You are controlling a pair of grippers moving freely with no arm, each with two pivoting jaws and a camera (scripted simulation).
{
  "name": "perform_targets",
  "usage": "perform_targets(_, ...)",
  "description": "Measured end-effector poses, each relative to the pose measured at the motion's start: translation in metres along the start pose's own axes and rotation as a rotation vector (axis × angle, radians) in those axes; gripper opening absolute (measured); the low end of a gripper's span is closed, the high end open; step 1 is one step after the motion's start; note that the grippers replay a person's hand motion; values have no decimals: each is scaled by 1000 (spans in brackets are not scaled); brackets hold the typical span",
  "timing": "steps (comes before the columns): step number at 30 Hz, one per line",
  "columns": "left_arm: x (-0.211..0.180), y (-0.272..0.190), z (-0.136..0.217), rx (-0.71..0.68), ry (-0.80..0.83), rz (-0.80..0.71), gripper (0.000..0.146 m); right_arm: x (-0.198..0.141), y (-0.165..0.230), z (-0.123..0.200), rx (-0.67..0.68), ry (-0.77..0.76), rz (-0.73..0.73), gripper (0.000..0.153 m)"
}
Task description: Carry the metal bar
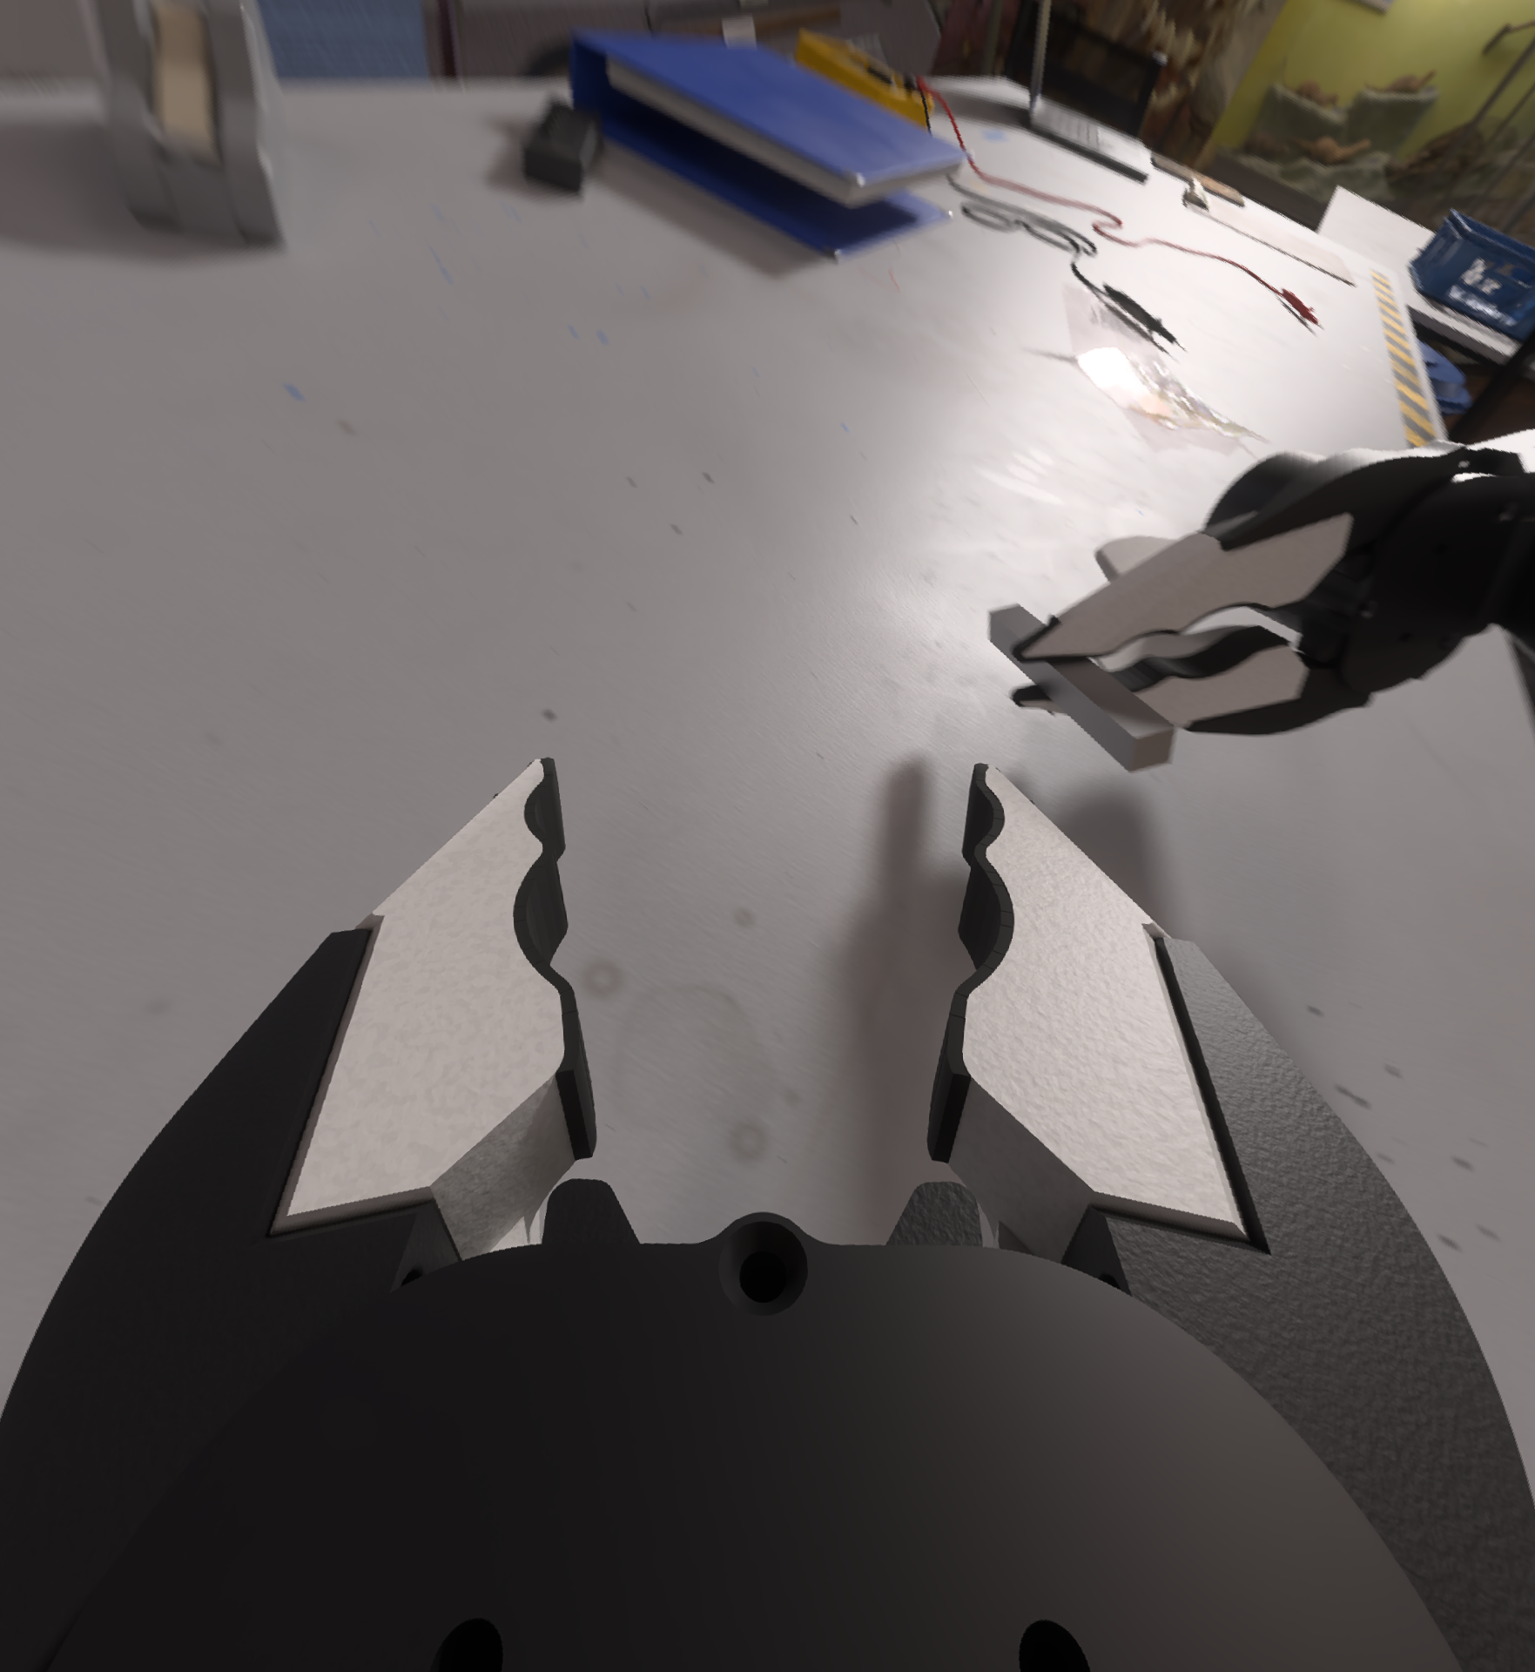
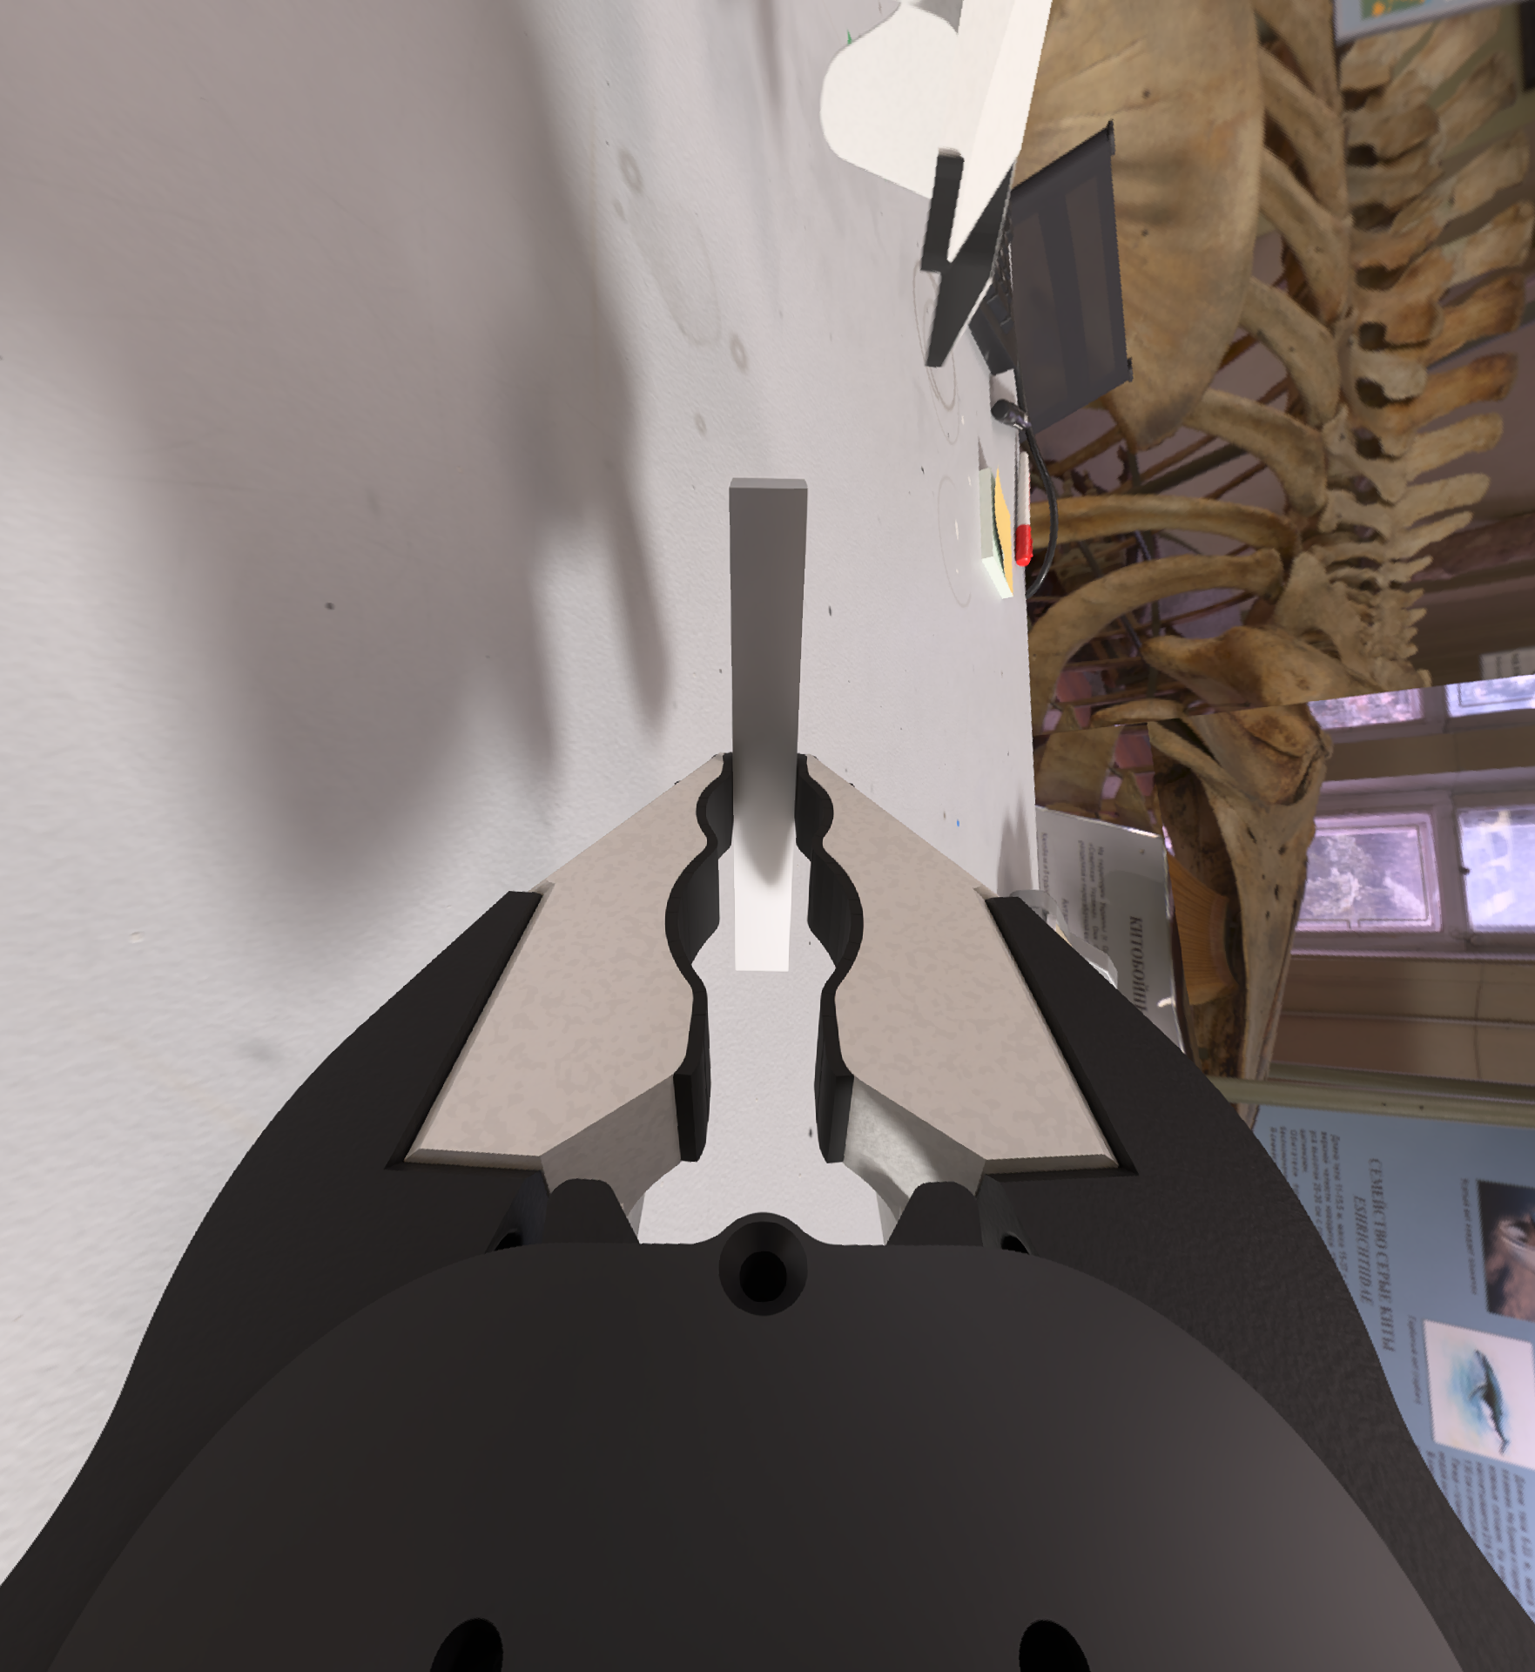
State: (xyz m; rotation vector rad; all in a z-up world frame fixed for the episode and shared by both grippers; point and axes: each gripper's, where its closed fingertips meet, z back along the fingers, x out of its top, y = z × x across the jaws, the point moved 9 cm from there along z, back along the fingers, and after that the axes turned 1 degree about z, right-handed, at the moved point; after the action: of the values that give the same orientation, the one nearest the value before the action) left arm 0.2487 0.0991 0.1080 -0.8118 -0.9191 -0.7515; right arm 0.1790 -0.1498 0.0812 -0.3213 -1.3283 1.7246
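The metal bar point(image 2: 768, 651) is a short grey flat bar. In the right wrist view it stands between my right gripper's point(image 2: 763, 769) fingertips, which are shut on it, and it sticks out forward past them. In the left wrist view the same bar point(image 1: 1098, 701) shows at the right, held above the white table point(image 1: 474, 543) by the right gripper point(image 1: 1030, 674), with its shadow below. My left gripper point(image 1: 762, 774) is open and empty, lower left of the bar and apart from it.
A blue binder point(image 1: 772, 136), a black block point(image 1: 560, 145), red and black cables point(image 1: 1134, 244) and a clear plastic scrap point(image 1: 1134, 371) lie on the far table. A blue crate point(image 1: 1483, 271) stands beyond the right edge. A black stand with a sheet point(image 2: 990, 208) and a note pad point(image 2: 999, 534) sit near the table edge.
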Motion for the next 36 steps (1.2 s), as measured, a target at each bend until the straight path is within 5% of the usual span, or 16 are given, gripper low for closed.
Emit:
perform_targets(6, 14, 14, -8, 59, -180, -99, 101, -1, -15, -9, -19, 35, -15, 12)
perform_targets(12, 7, 15, -8, 45, -176, -88, 105, -13, -25, -22, -49, 76, -57, 12)
perform_targets(20, 6, 13, 3, 25, -248, -58, 70, -10, -43, -6, -134, 0, -271, 12)
perform_targets(26, 13, 13, 3, 69, -322, -170, 47, 14, -59, 0, -258, -113, -482, 12)
perform_targets(31, 30, 12, 9, 128, -391, -273, 0, 33, -74, -13, -241, -232, -622, 12)
perform_targets(36, 52, 13, 5, 136, -435, -277, 9, 34, -107, -28, -215, -361, -864, 12)
